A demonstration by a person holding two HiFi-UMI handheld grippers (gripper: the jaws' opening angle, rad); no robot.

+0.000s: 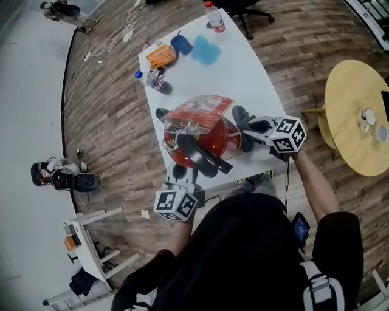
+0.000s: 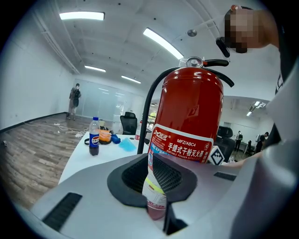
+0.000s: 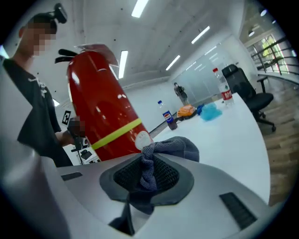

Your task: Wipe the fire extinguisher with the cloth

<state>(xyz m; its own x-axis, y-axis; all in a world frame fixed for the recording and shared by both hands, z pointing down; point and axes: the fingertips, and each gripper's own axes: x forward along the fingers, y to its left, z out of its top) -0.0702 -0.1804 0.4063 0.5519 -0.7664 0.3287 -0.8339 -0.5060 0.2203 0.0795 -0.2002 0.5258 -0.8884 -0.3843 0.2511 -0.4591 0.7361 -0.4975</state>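
Note:
A red fire extinguisher [image 1: 203,136] stands near the front end of the white table [image 1: 243,73], its black hose and handle toward me. In the left gripper view its label [image 2: 184,144] fills the middle, and my left gripper [image 2: 156,196] is shut on the cylinder's lower label edge. The same gripper [image 1: 185,176] sits at the extinguisher's near side. My right gripper [image 3: 145,179] is shut on a bunched grey-blue cloth [image 3: 173,147], close beside the red cylinder [image 3: 98,116] low down. In the head view the cloth [image 1: 242,115] lies at the extinguisher's right side.
Farther along the table are a cola bottle [image 1: 155,82], an orange item [image 1: 161,56], a blue rag [image 1: 205,50] and a red-capped bottle [image 1: 214,16]. A round yellow table [image 1: 355,115] stands to the right, a black office chair [image 1: 243,9] beyond the table's far end.

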